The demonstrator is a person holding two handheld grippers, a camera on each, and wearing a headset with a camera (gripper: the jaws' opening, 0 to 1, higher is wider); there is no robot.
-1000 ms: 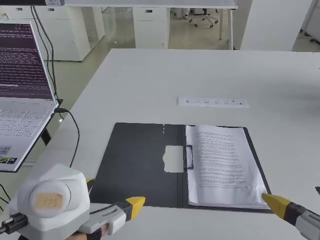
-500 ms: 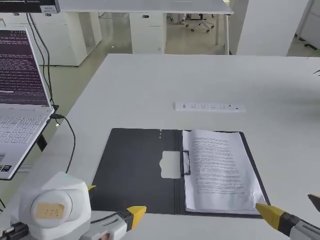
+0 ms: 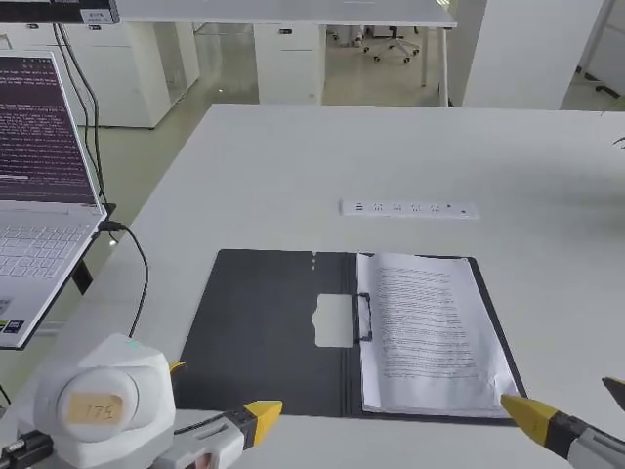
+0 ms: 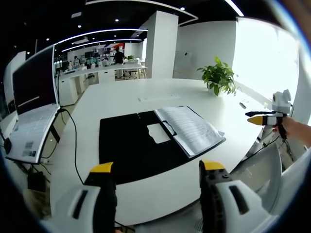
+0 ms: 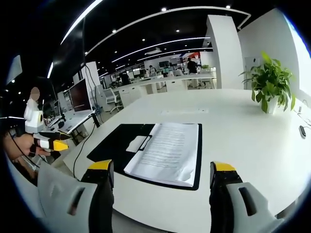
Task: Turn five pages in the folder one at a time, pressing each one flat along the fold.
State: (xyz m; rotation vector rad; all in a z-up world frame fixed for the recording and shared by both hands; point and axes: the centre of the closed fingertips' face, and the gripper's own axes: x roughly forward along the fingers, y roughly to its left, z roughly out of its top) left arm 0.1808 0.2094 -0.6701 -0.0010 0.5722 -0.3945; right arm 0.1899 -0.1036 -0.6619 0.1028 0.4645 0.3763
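Observation:
A black folder (image 3: pixel 269 327) lies open on the white table, with a stack of printed pages (image 3: pixel 430 327) clipped on its right half. My left gripper (image 3: pixel 220 391) hovers open at the table's front edge, just off the folder's near left corner. On the other side, the right gripper (image 3: pixel 571 401) is open too, one yellow tip close to the pages' near right corner. The left gripper view has the folder (image 4: pixel 141 148) and pages (image 4: pixel 189 128) ahead of the open left gripper (image 4: pixel 157 167). From the right gripper (image 5: pixel 162 166), open and empty, the pages (image 5: pixel 167 150) lie straight ahead.
An open laptop (image 3: pixel 39 195) sits at the left with a black cable (image 3: pixel 137 264) running off the table's edge. A white power strip (image 3: pixel 410 208) lies beyond the folder. A potted plant (image 5: pixel 269 80) stands far right. Desks and chairs fill the room behind.
The head camera has tilted, so the folder sits a little lower in the picture. Both grippers stay open near the front edge; the pages have not moved.

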